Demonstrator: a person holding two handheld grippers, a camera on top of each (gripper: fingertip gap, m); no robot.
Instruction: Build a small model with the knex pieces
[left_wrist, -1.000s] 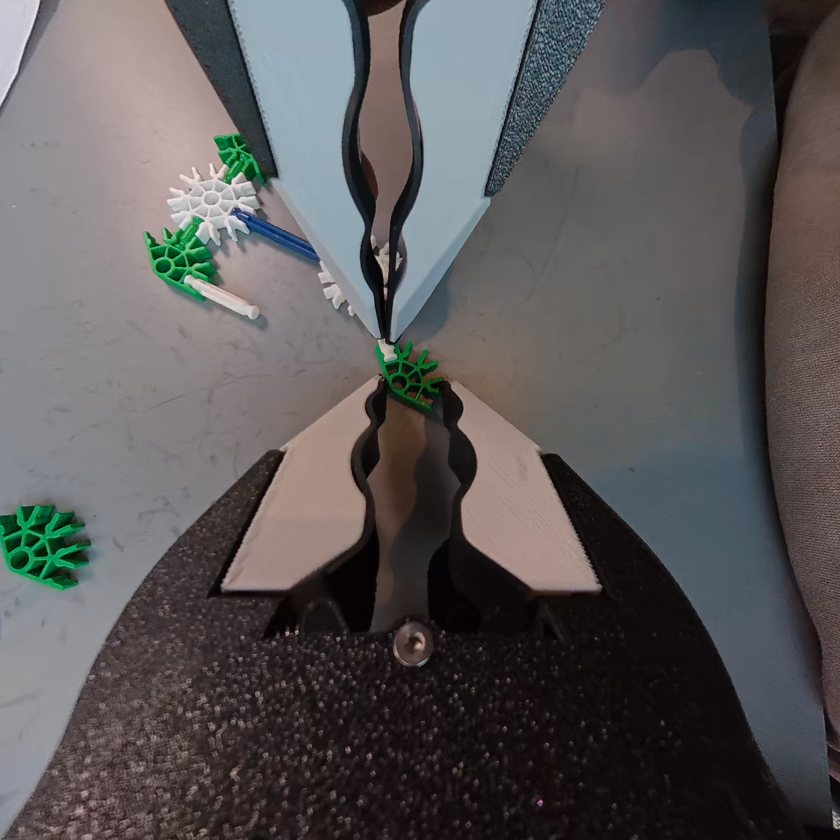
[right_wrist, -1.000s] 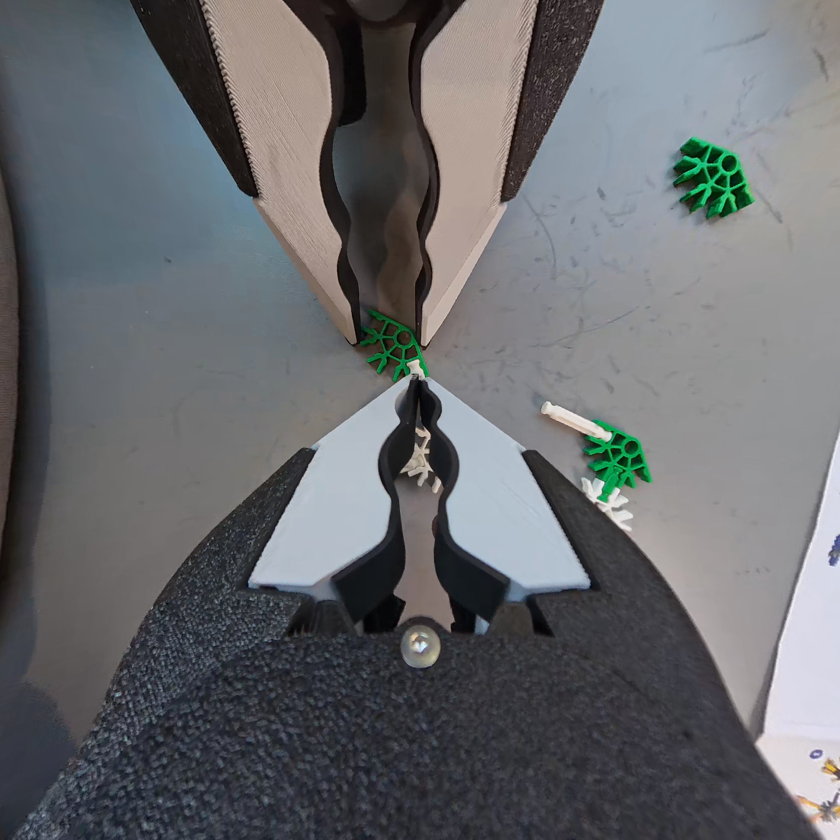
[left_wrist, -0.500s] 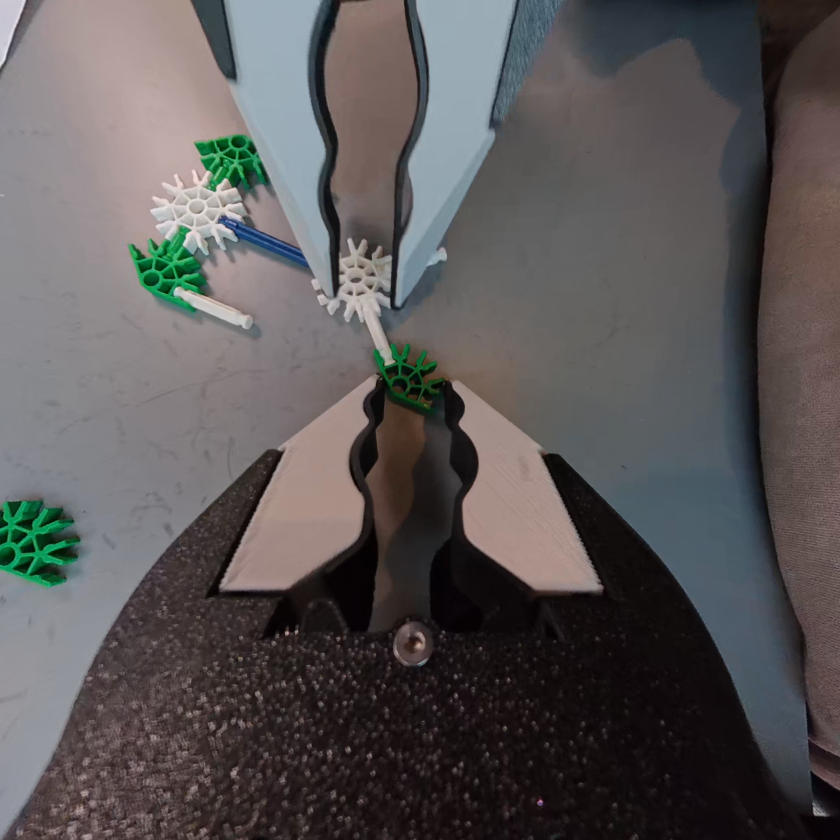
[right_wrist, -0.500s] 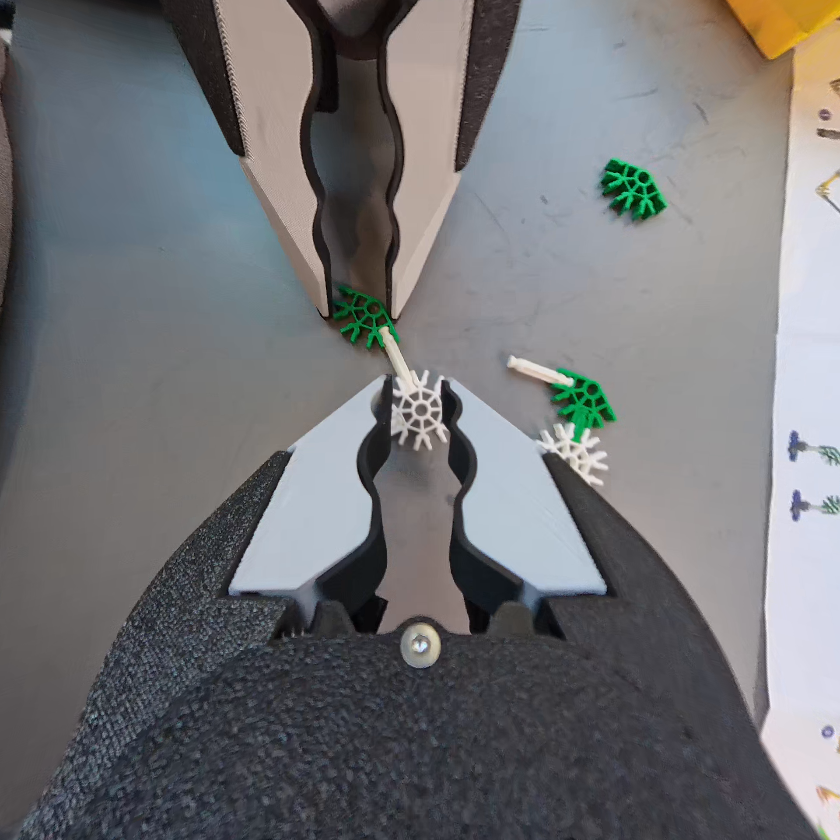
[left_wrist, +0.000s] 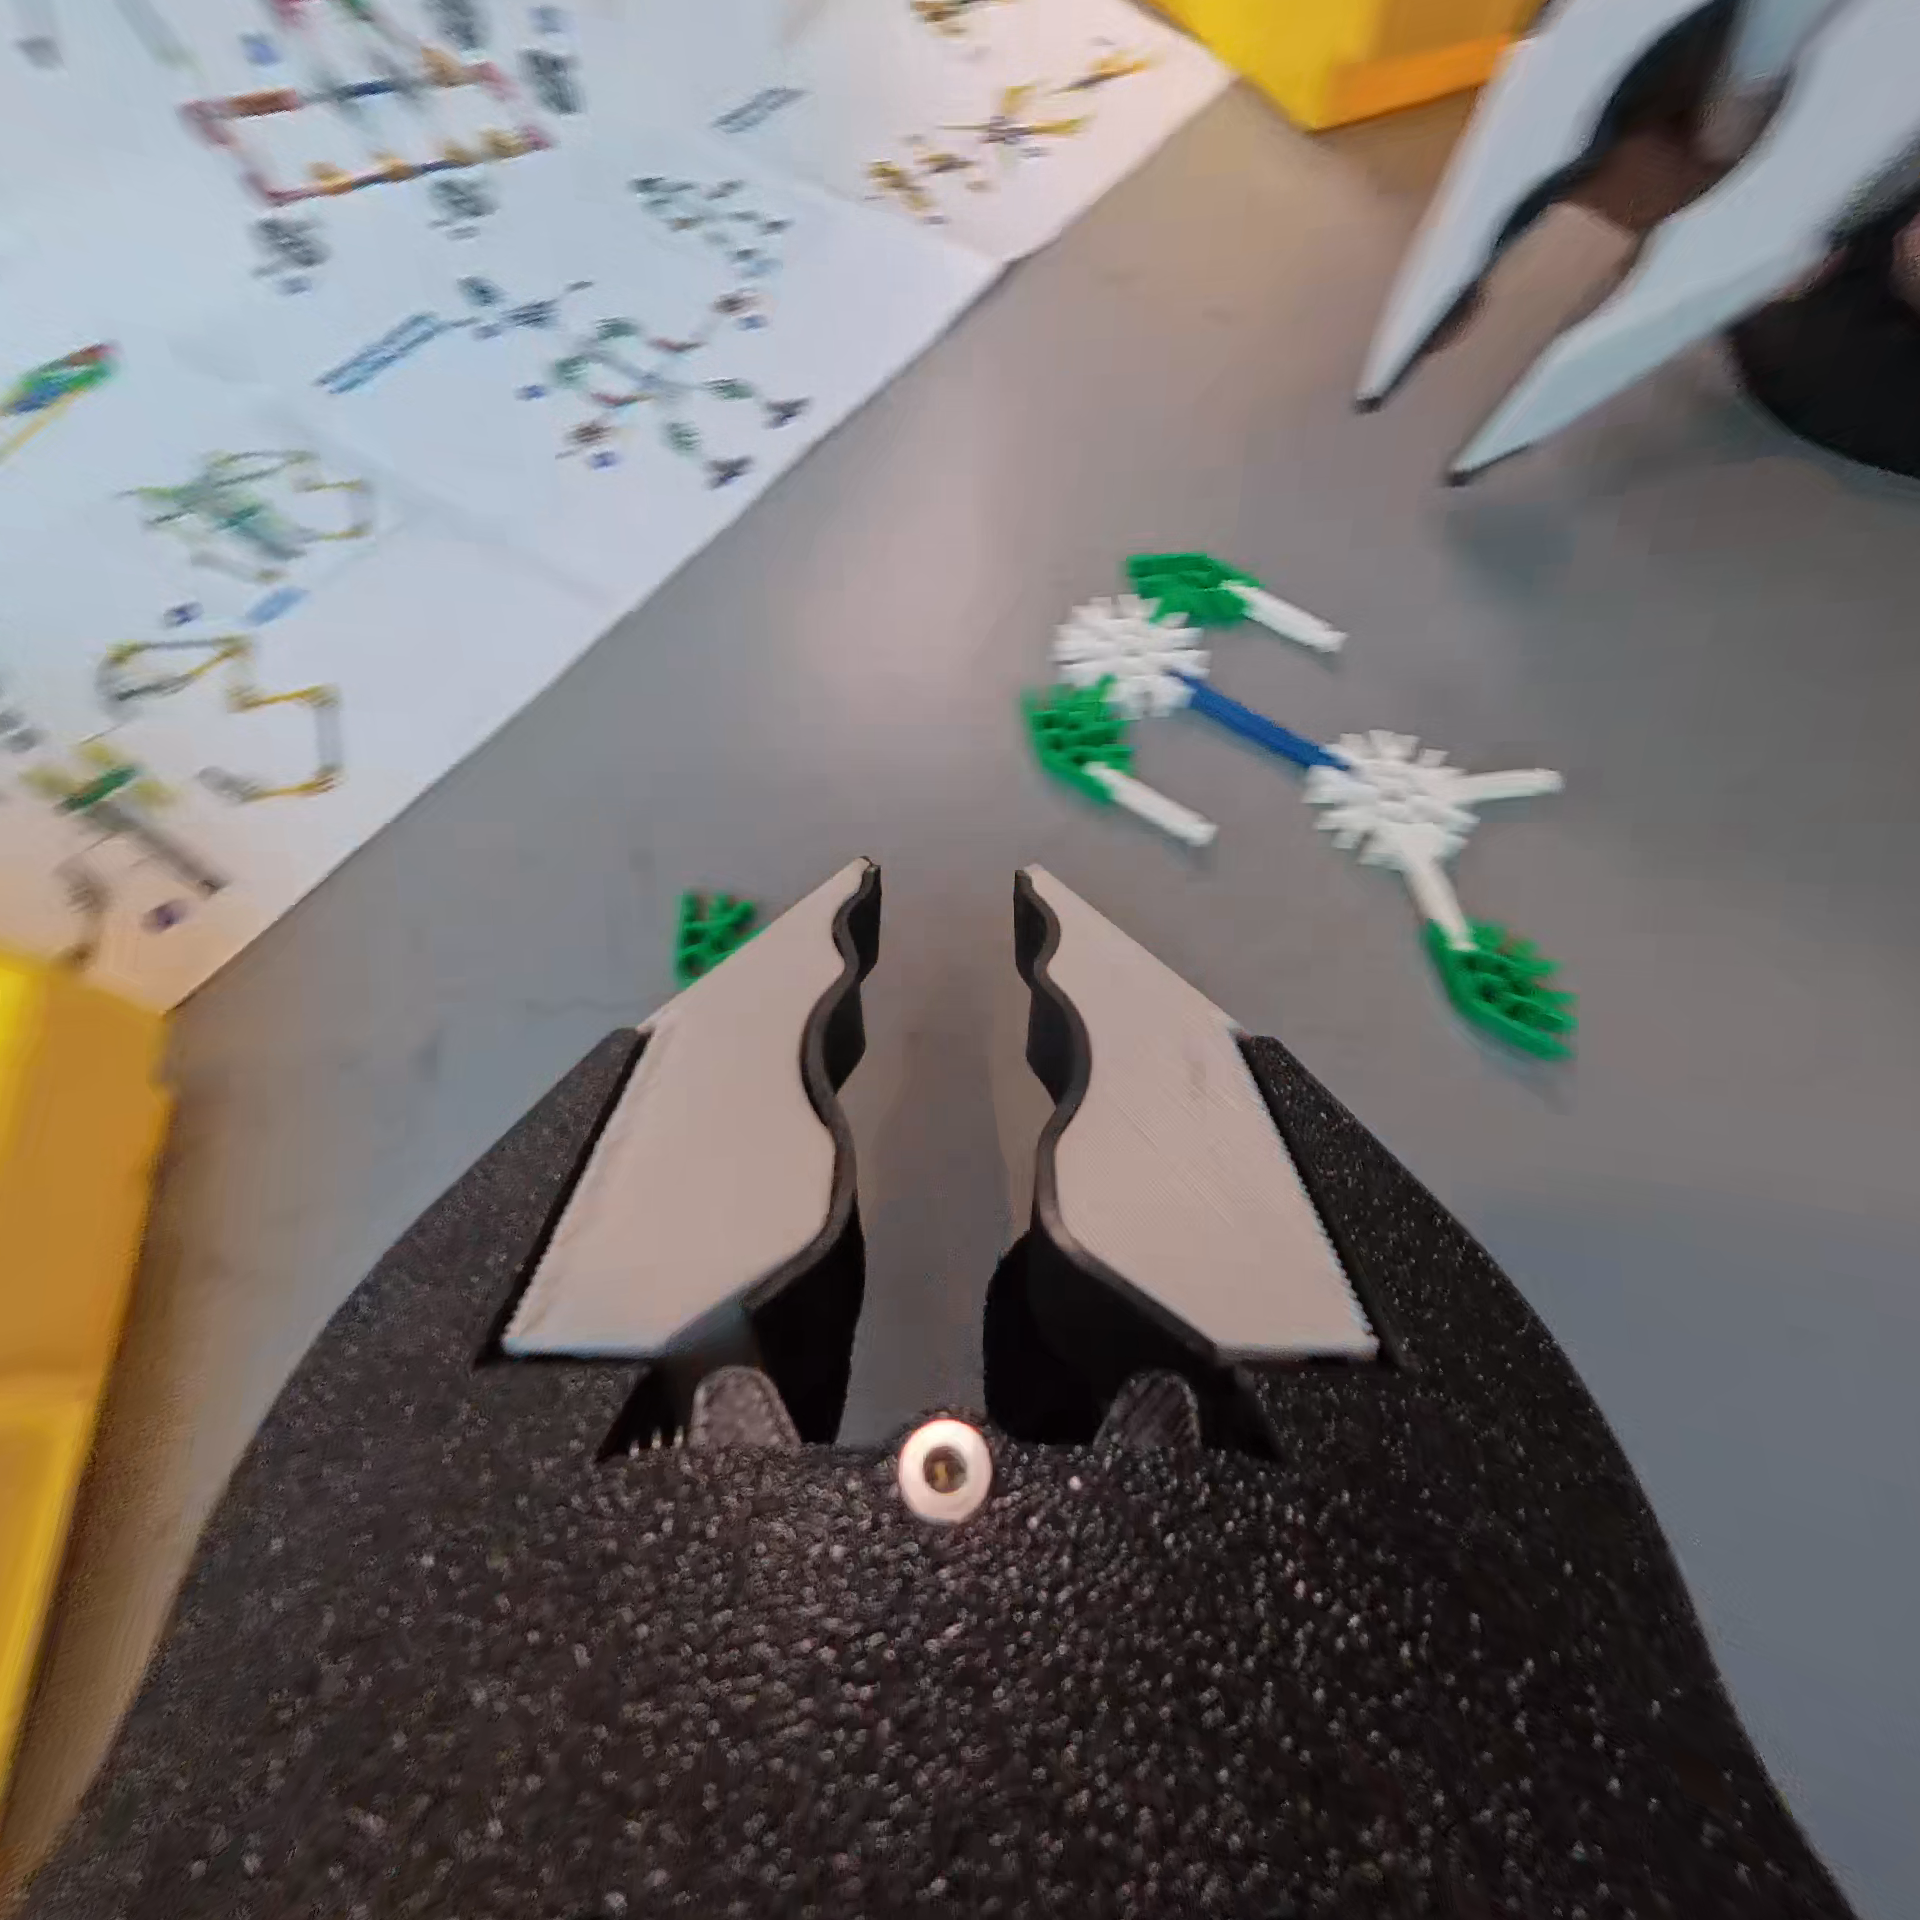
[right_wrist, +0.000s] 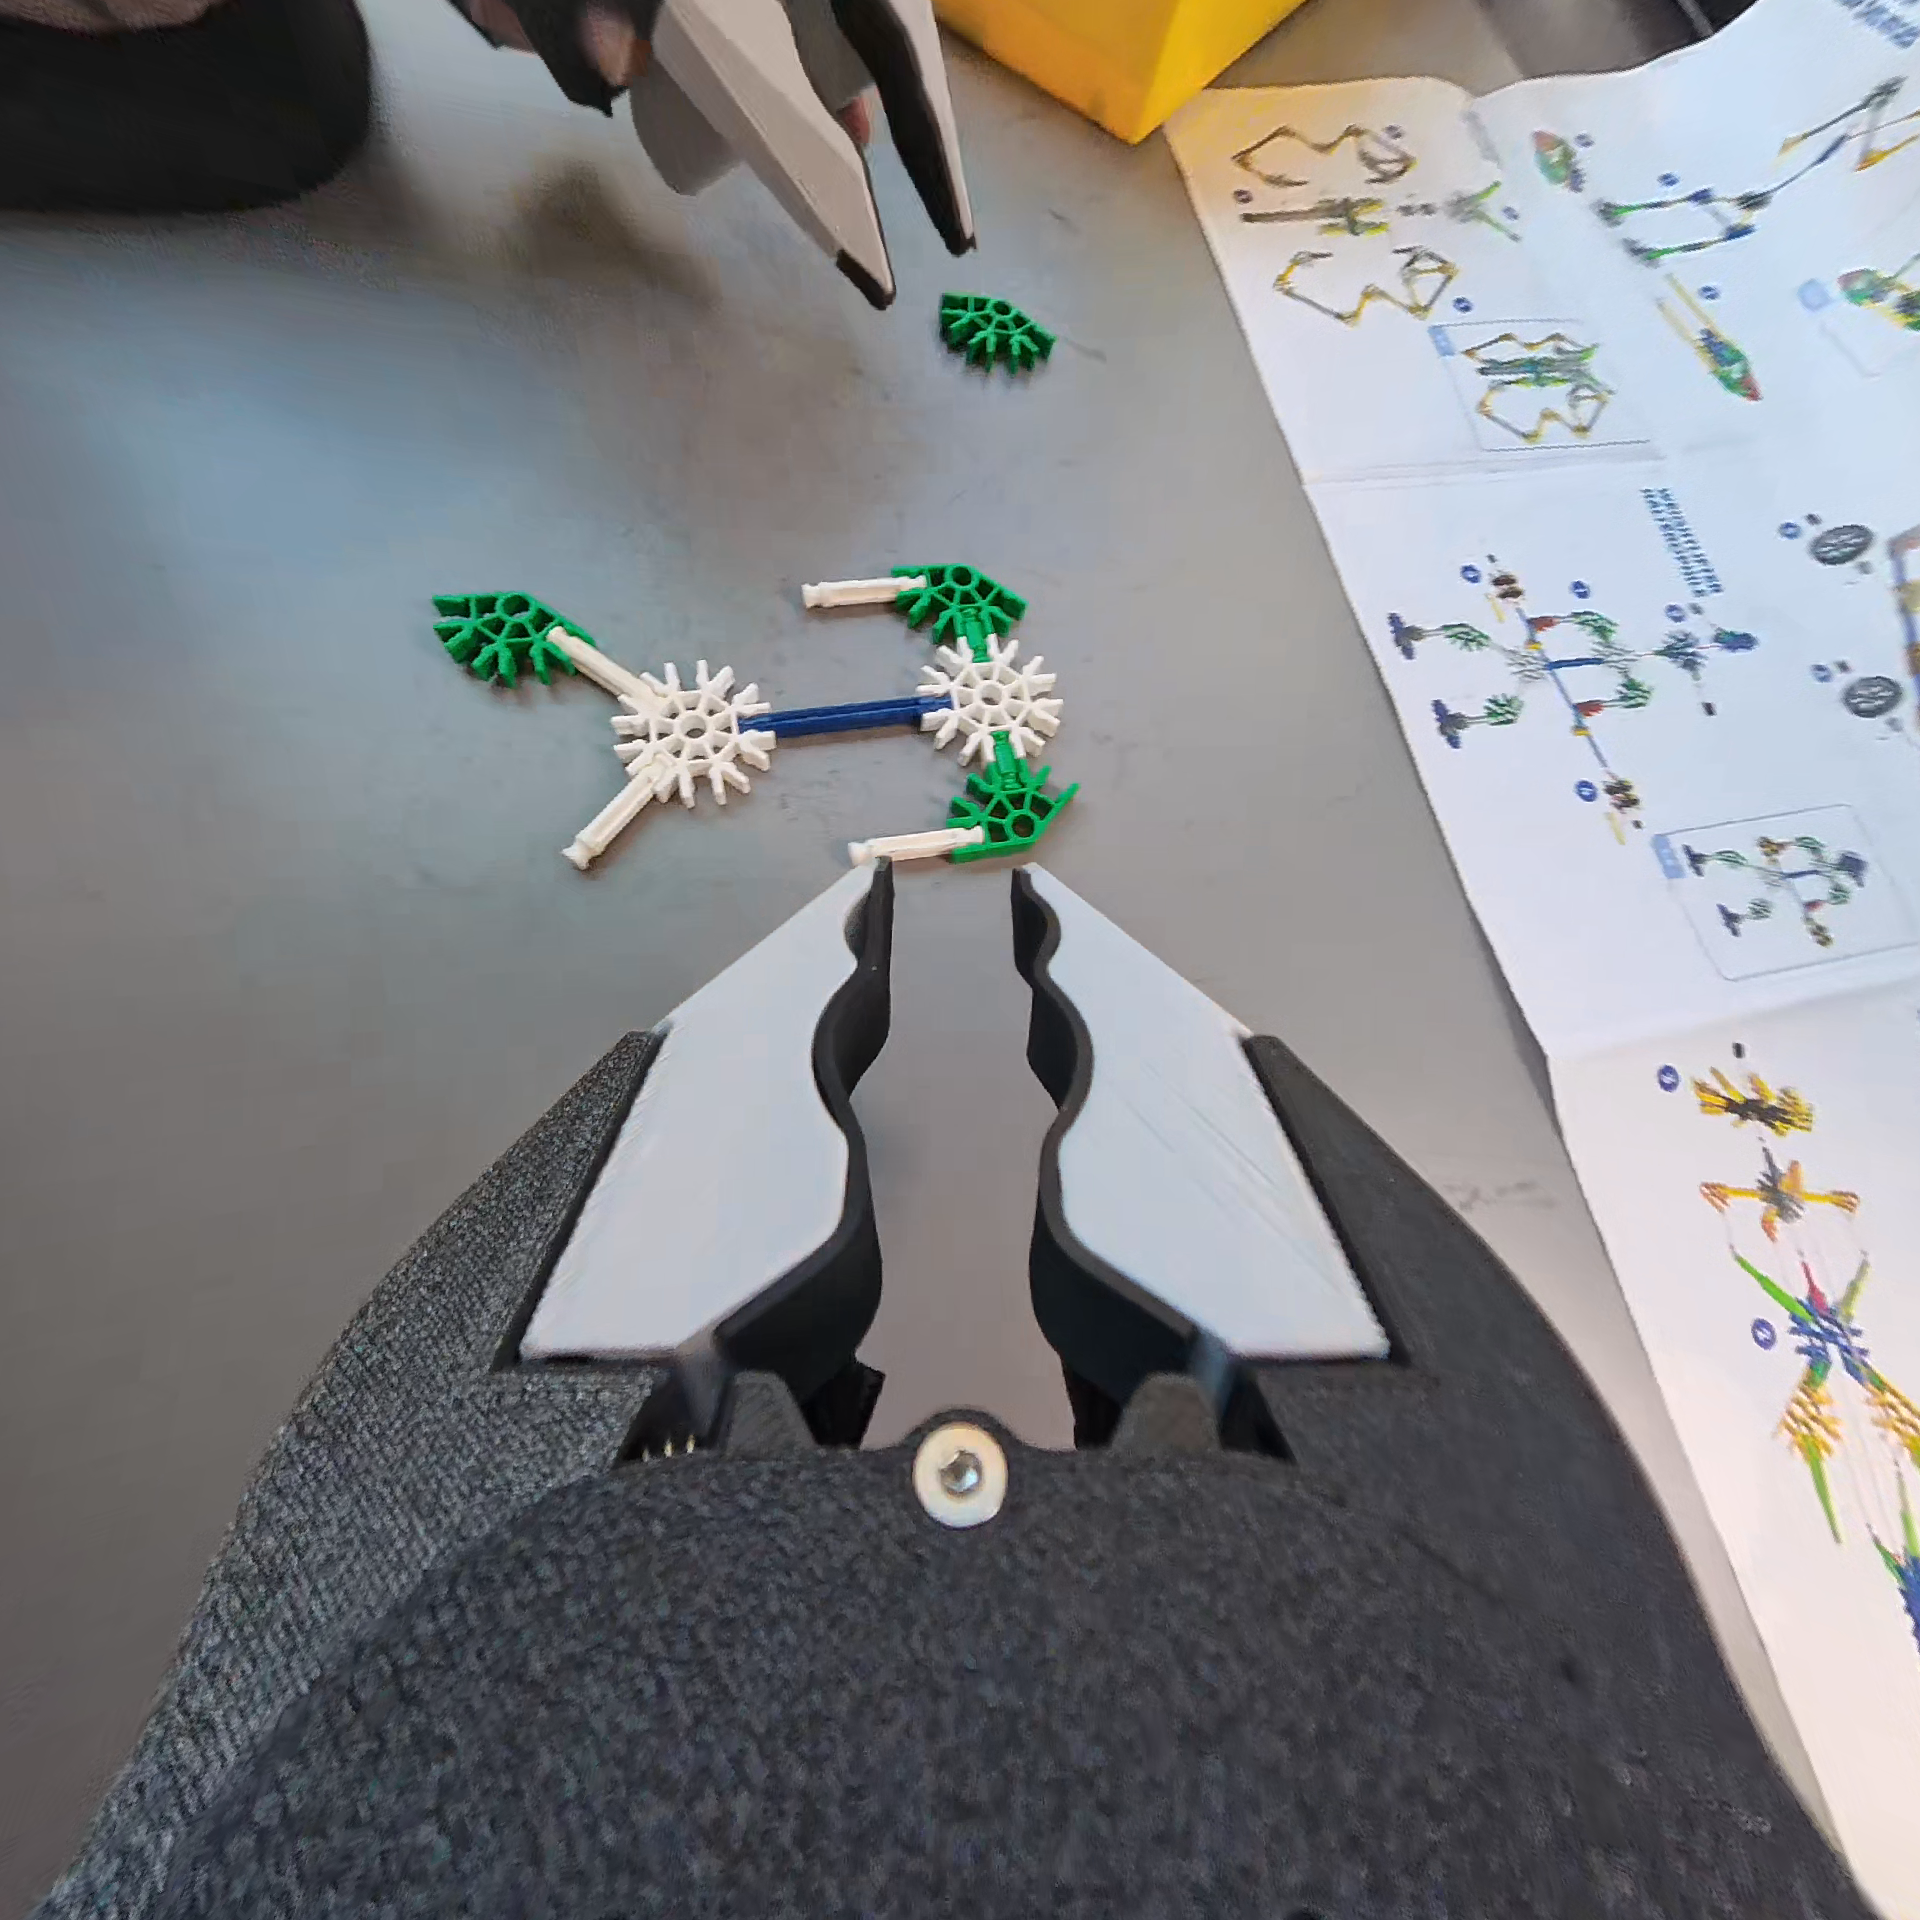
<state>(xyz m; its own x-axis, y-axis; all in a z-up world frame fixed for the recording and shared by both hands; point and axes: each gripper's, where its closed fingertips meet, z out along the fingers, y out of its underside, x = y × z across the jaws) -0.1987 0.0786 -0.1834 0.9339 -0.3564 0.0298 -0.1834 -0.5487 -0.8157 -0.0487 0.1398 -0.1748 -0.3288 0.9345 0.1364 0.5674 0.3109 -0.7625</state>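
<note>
Right wrist view shows the toy assembly (right_wrist: 831, 717) lying flat on the grey table (right_wrist: 260, 468), and it serves as the landmark here: two white snowflake-shaped connectors joined by a blue rod (right_wrist: 842, 717), with green fan-shaped connectors and short white rods branching off each end. The right gripper (right_wrist: 951, 883) sits just beside the assembly on the camera's side, its pale blue fingers spread apart with nothing between them; the left fingertip is next to the end of the nearest white rod (right_wrist: 904, 847), though whether it touches cannot be told. A loose green connector (right_wrist: 995, 330) lies apart from the assembly on its far side, and the left gripper (right_wrist: 925, 265) hangs just beside that piece, its grey fingers parted and empty. A printed instruction sheet (right_wrist: 1558, 623) covers the table to the right of the assembly, and a yellow box (right_wrist: 1101, 52) stands beyond it, past the loose connector. In the left wrist view, which is blurred, the left gripper (left_wrist: 945, 883) has its fingers open on bare table, the loose green connector (left_wrist: 712, 935) is partly hidden behind its left finger, the assembly (left_wrist: 1278, 748) lies ahead to the right, and the right gripper (left_wrist: 1413, 442) hangs beyond it with its fingers apart.
</note>
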